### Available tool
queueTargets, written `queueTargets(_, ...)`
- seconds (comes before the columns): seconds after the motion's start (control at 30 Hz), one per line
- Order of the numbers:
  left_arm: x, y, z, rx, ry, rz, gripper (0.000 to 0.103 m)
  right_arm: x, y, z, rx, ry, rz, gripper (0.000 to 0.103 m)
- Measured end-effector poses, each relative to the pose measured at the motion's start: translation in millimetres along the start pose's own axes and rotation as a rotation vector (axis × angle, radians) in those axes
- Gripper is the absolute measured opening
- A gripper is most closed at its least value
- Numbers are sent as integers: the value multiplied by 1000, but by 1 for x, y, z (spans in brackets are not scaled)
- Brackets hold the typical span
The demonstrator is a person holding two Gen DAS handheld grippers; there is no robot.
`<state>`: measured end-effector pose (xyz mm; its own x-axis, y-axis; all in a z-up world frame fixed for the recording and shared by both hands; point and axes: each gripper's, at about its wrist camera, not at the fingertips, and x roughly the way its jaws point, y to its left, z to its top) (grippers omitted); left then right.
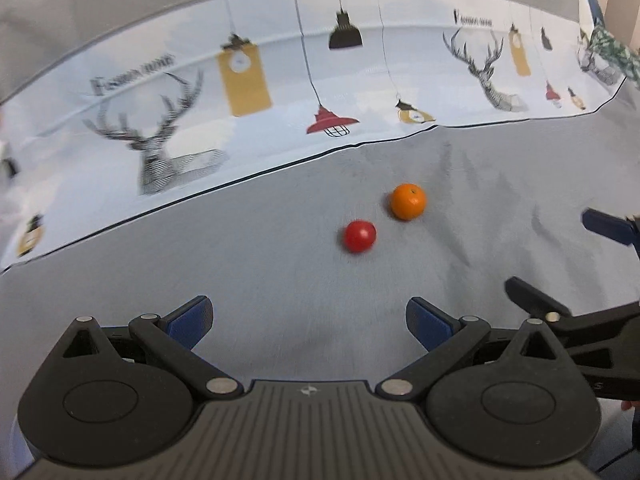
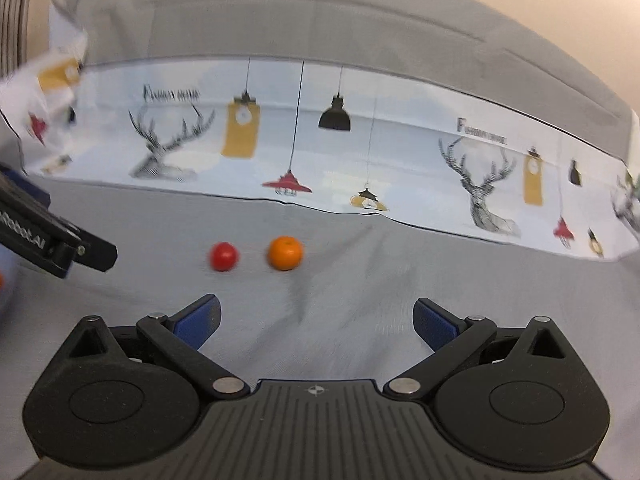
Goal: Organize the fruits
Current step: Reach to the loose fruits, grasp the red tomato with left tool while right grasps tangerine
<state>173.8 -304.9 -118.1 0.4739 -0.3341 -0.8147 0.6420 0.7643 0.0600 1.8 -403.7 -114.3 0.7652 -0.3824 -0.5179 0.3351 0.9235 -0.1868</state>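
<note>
A small red tomato [image 1: 359, 236] and an orange tangerine [image 1: 407, 201] lie close together on the grey cloth, the tangerine just right of and behind the tomato. My left gripper [image 1: 309, 322] hovers open short of them, nothing between its blue pads. In the right wrist view the tomato [image 2: 223, 256] and tangerine [image 2: 285, 253] lie ahead and left of my right gripper [image 2: 316, 322], which is also open and empty. Each gripper shows at the edge of the other's view: the right gripper [image 1: 560, 264] on the right, the left gripper [image 2: 60, 252] on the left.
A white printed cloth [image 1: 280, 92] with deer heads and hanging lamps covers the far part of the surface, its dark edge running across behind the fruits. Grey cloth [image 2: 360, 280] lies under and around both grippers. A potted plant [image 1: 612, 52] stands at the far right.
</note>
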Motion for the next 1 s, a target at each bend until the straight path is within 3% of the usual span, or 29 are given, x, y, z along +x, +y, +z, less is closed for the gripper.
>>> queueTargets(0.17,79,1,29,39,58,-66,103,85,-6,6,-104,31,54,102)
queueTargets(0.33,113,3,50,42,62,-173,102,146,-10,6,-179,36,143,100)
queueTargets(0.4,120,1,53,62,80,-198,91,161,-11,6,-189,26,182,96)
queueTargets(0.47,125,-2,54,84,108,-216,59,169,-9,7,-203,-2,217,94)
queueTargets(0.5,125,-3,53,98,101,-212,52,172,-8,9,-212,-19,232,87)
queueTargets(0.53,123,-4,52,114,91,-215,31,174,-6,9,-226,-39,245,80)
queueTargets(0.57,122,-5,51,121,100,-214,31,176,-4,10,-239,-50,268,59)
queueTargets(0.6,120,-4,51,107,104,-210,31,177,-3,11,-233,-43,307,38)
queueTargets(0.63,116,-2,49,87,106,-209,31,176,-2,13,-212,-27,350,37)
queueTargets(0.8,56,12,25,-19,79,-181,31,144,8,4,-139,32,273,37)
queueTargets(1.0,-53,32,-43,-79,63,-112,31,45,11,-12,8,35,253,38)
